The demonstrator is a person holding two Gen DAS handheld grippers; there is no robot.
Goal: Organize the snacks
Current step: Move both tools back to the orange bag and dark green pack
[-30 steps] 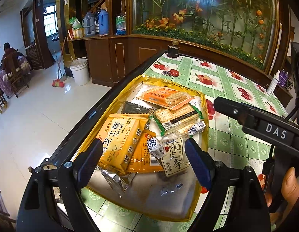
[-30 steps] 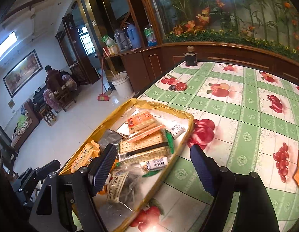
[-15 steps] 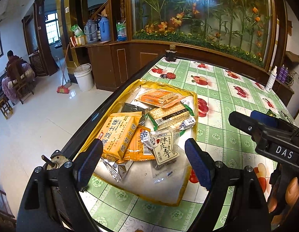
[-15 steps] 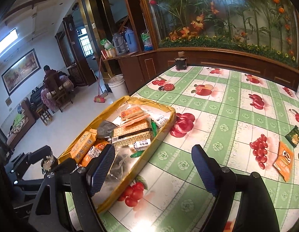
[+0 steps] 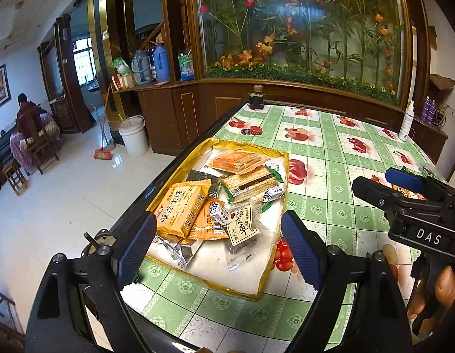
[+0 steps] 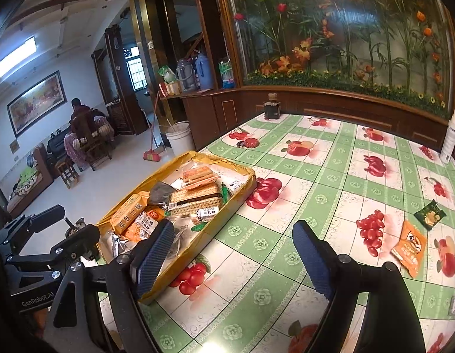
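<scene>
Both grippers had drawn back from the yellow tray (image 5: 281,158), which looked smaller than a second earlier. The left gripper (image 5: 218,248) and right gripper (image 6: 231,257) gaped wide, empty. The snacks (image 5: 180,206) lay in the tray; the right gripper's body read "DAS", the left's "GenRobot.AI". An orange packet (image 6: 409,248) lay apart on the tablecloth (image 6: 324,182).

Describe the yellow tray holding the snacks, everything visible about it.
The yellow tray is a shallow rectangular box with low, creased walls and a pale inner floor; it looks like thin card or foil-lined paper. It lies flat on the green fruit-print tablecloth, along the table's left edge. Snack packets are piled toward its far and middle parts, among them an orange biscuit pack and a cracker pack; the near end is mostly bare. Both grippers hover open short of it, touching nothing.
</scene>
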